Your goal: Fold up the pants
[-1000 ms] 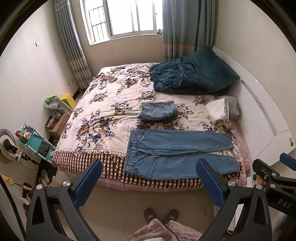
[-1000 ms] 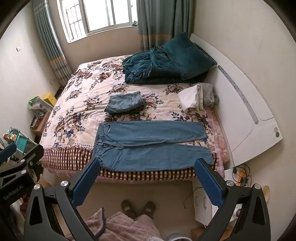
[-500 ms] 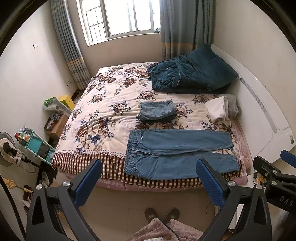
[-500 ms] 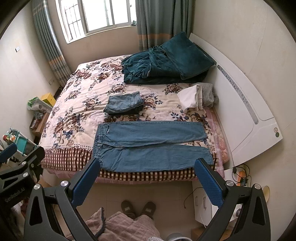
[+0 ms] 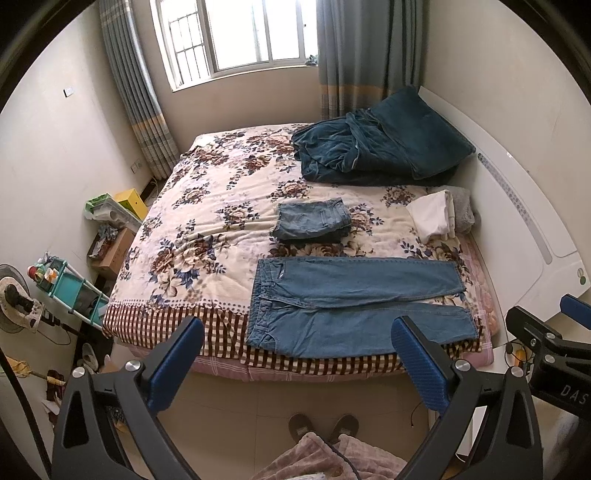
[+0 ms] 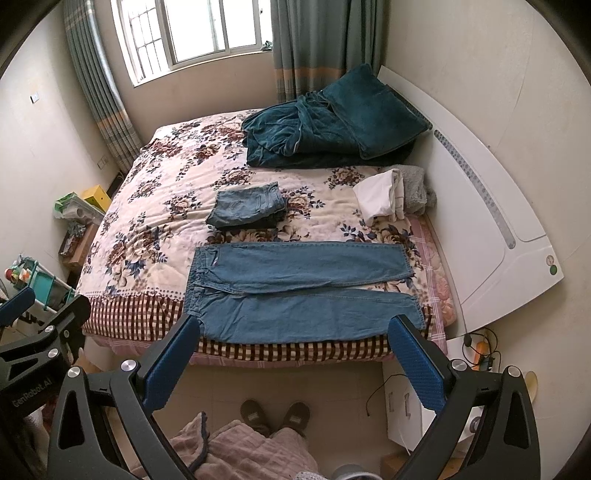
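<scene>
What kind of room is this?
Most likely a home bedroom: a bed with a floral blanket, a white headboard, a curtained window, and jeans laid flat for folding.

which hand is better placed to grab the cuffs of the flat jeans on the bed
Right, probably. The flat blue denim jeans lie with cuffs toward the white headboard, on the right tongs' side; the left tongs sit nearer the waistband. Both are open and short of the bed.
</scene>
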